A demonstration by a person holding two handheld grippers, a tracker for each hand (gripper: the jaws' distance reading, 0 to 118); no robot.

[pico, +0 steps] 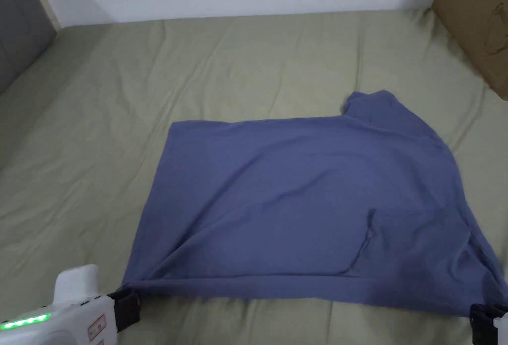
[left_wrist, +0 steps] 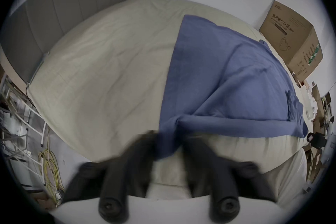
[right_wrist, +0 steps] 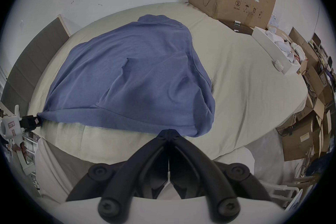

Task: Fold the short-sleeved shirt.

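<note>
I have the blue shirt (pico: 307, 197) spread on the olive bed sheet (pico: 208, 63), its near edge pulled into a taut line between my two tools; the collar end sits far right, toward the cardboard box (pico: 476, 18). The left gripper (pico: 130, 306) is at the near-left corner, and in its own view a bunch of cloth runs down between the jaws, though that view is blurred — I cannot tell whether they are clamped or slackening. The right gripper (right_wrist: 169, 132) has its jaws pressed together on a pinch of the near-right corner, tips meeting on the fabric. I judge this an early step (the body looks only roughly laid out, with a ridge and a loose fold near the middle); the near edge is being drawn out or readied for a fold away from me. Next I would need both corners lifted evenly and carried toward the far edge, keeping the tension level so the hem lands straight; an uneven pull would skew it.
</note>
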